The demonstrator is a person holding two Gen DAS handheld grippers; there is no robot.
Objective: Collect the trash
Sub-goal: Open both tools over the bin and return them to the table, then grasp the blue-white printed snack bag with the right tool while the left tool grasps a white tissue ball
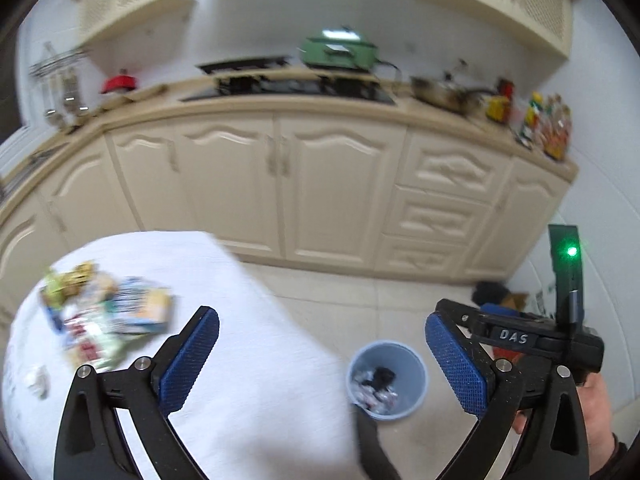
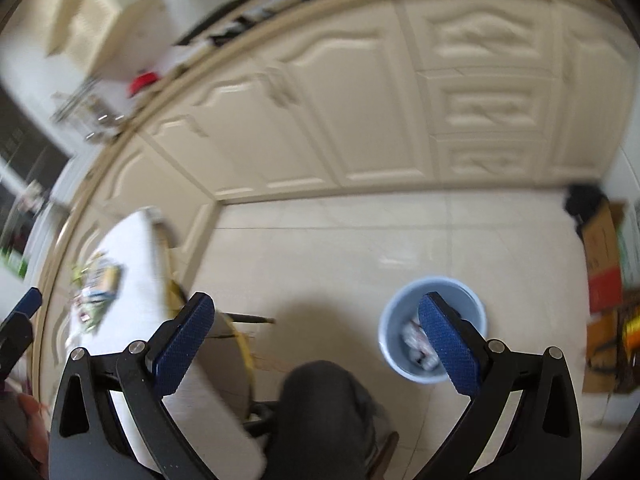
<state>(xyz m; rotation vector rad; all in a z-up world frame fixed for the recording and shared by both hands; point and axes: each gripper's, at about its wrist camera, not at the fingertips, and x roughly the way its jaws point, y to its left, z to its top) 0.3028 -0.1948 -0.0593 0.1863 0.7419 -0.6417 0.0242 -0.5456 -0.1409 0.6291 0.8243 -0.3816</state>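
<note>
Both tongs spread, empty; wrappers (image 1: pixel 104 316) on table (image 1: pixel 248 360).

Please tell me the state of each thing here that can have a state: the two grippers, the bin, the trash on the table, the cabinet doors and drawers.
left gripper: open, holding nothing.
right gripper: open, holding nothing.
blue bin: upright on the floor, without lid, some trash already inside.
wrappers: still lying in a loose pile on the white table.
cabinet doors: shut.
drawers: shut.
</note>
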